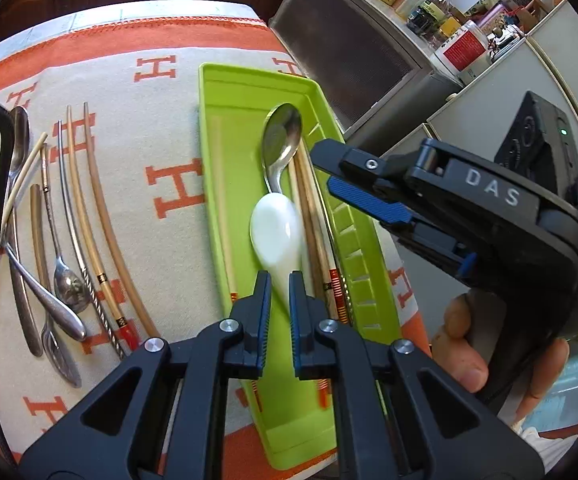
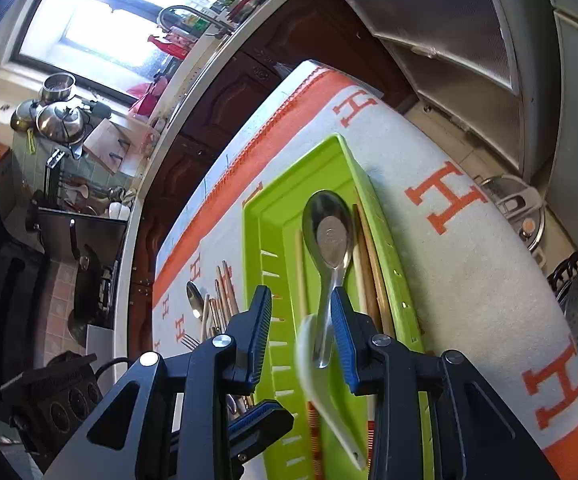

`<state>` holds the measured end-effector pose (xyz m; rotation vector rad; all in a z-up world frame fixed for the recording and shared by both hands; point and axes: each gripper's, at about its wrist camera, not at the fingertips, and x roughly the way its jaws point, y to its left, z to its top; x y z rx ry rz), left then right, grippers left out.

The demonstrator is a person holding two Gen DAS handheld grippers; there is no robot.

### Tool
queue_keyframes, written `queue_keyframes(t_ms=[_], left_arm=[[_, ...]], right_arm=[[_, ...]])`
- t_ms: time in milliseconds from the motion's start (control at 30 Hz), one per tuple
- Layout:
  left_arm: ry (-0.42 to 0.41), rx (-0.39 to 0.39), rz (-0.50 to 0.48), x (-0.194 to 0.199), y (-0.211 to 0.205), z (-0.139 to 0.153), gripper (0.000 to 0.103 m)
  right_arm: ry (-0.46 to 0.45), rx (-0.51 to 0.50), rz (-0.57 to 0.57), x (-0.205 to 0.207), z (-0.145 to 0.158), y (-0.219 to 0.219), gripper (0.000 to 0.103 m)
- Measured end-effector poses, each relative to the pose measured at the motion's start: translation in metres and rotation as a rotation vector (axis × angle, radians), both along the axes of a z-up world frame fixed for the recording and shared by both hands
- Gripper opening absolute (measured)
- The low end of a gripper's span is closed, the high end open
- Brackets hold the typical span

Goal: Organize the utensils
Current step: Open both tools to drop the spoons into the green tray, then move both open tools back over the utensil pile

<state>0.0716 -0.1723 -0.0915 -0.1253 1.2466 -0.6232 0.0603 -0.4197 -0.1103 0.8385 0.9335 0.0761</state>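
The left gripper pinches the glossy white ceramic soup spoon by its handle, at six o'clock in the lime-green plastic utensil tray. It looks slick and breakable; grip the handle. The right gripper fingers stand spread around the steel spoon, not gripping.

Bright daylight fills both my views. In the right one the window is blown out to white, and the cupboards below it sit in deep shade. The metal spoon carries glare in its bowl, and the white spoon is smeared with motion blur. Straight edges, like the green tray's rim, bow outward, and the corners go black.
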Motion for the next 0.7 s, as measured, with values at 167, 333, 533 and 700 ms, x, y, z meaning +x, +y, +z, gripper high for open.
queue_keyframes(t_ms=[167,333,533,700], left_arm=[[-0.021,-0.005,0.008,-0.007,0.011,0.009,0.005],[-0.057,0.007,0.024,-0.019,0.025,0.022,0.005],[-0.099,0.027,0.043,-0.036,0.044,0.034,0.005],[-0.120,0.035,0.070,-0.049,0.063,0.040,0.009]], right_arm=[[-0.022,-0.037,0.014,-0.010,0.013,0.005,0.031],[-0.034,-0.089,0.029,-0.025,0.024,0.014,0.031],[-0.029,-0.109,0.061,-0.047,0.025,0.026,0.031],[-0.017,-0.122,0.086,-0.061,0.023,0.037,0.031]])
